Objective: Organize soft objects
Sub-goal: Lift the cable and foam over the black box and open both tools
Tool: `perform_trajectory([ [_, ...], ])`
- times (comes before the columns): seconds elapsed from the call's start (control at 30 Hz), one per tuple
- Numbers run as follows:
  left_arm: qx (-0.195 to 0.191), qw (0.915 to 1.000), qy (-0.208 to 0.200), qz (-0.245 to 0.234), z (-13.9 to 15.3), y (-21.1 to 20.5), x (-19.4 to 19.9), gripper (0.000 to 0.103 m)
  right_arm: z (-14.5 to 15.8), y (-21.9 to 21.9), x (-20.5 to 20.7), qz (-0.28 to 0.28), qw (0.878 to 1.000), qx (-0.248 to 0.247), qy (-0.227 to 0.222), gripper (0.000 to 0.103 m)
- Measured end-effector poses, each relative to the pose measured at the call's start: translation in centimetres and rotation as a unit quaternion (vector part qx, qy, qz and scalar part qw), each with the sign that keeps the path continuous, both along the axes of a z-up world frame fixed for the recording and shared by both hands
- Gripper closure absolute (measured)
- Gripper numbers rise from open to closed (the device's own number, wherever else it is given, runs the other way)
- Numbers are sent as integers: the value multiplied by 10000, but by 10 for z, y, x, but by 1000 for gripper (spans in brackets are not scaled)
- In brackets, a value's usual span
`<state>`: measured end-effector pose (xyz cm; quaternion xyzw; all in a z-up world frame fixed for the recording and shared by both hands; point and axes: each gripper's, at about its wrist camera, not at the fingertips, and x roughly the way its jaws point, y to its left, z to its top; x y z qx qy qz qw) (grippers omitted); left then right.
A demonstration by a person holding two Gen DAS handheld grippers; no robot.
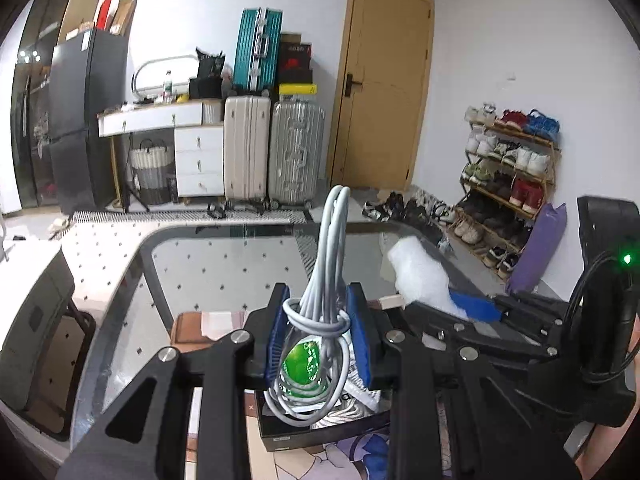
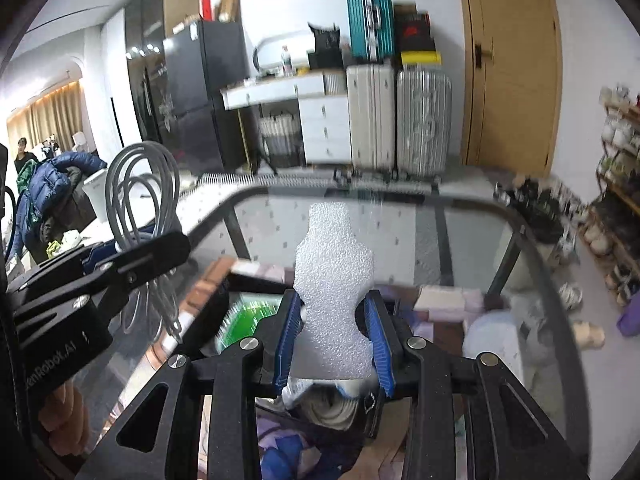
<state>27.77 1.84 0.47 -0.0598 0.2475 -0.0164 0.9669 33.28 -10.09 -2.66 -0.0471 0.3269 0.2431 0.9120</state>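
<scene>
My left gripper (image 1: pixel 318 320) is shut on a coiled grey cable (image 1: pixel 330 240), whose loops stand up between the blue pads and hang below them. Beneath it lies a black box (image 1: pixel 304 432) holding a green-printed packet (image 1: pixel 302 364). My right gripper (image 2: pixel 334 332) is shut on a piece of white foam (image 2: pixel 334 276) that sticks up from its blue pads. The left wrist view shows the right gripper (image 1: pixel 476 308) at the right with the foam (image 1: pixel 416 272). In the right wrist view the left gripper's body and the cable (image 2: pixel 140 192) appear at the left.
Both grippers hover over a glass-topped table (image 1: pixel 224 268) with a dark rim. Suitcases (image 1: pixel 276 152), a white drawer unit (image 1: pixel 192 148) and a dark fridge (image 1: pixel 88 120) stand at the far wall. A shoe rack (image 1: pixel 512 168) is at the right, a wooden door (image 1: pixel 384 80) behind.
</scene>
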Motion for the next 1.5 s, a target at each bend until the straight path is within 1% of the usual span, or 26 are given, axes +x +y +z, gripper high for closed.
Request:
perform_trajectory([
  [0.2, -138, 9977, 668, -40, -33, 0, 27, 75, -31, 2, 11, 85, 9987, -77, 492, 69],
  [0.27, -219, 9963, 823, -74, -42, -2, 32, 75, -39, 4, 14, 103, 9978, -166, 631, 69],
  [0.37, -188, 9944, 1037, -94, -51, -6, 38, 75, -50, 5, 16, 127, 9967, -285, 748, 69],
  [0.47, -274, 9927, 1167, -117, -57, -7, 40, 75, -57, 6, 17, 161, 9959, -323, 826, 69],
  [0.63, -191, 9903, 1366, -152, -64, -9, 44, 75, -66, 10, 17, 198, 9946, -447, 911, 69],
  [0.77, -89, 9861, 1654, -91, -77, -11, 48, 75, -68, 10, 16, 226, 9944, -468, 920, 69],
  [0.87, 31, 9860, 1665, -132, -79, -14, 47, 74, -68, 14, 11, 267, 9945, -568, 842, 69],
  [0.97, 41, 9857, 1679, -130, -79, -16, 48, 74, -67, 14, 8, 288, 9944, -620, 807, 68],
  [1.23, 54, 9873, 1582, -95, -78, -14, 46, 70, -63, 9, 4, 340, 9950, -519, 782, 68],
  [1.27, 55, 9877, 1561, -89, -77, -14, 45, 68, -62, 9, 3, 348, 9949, -516, 790, 67],
  [1.3, 99, 9880, 1543, -67, -76, -14, 44, 64, -61, 8, 3, 363, 9948, -503, 804, 67],
  [1.33, 166, 9885, 1500, -11, -74, -14, 42, 55, -59, 5, 3, 379, 9949, -450, 817, 64],
  [1.37, 195, 9893, 1444, 6, -72, -14, 40, 54, -57, 3, 2, 374, 9951, -408, 819, 57],
  [1.43, 183, 9895, 1435, -38, -70, -11, 38, 48, -54, -2, 1, 344, 9954, -322, 837, 53],
  [1.5, 165, 9885, 1493, -157, -69, -10, 37, 46, -51, -4, -2, 368, 9956, -251, 826, 50],
])
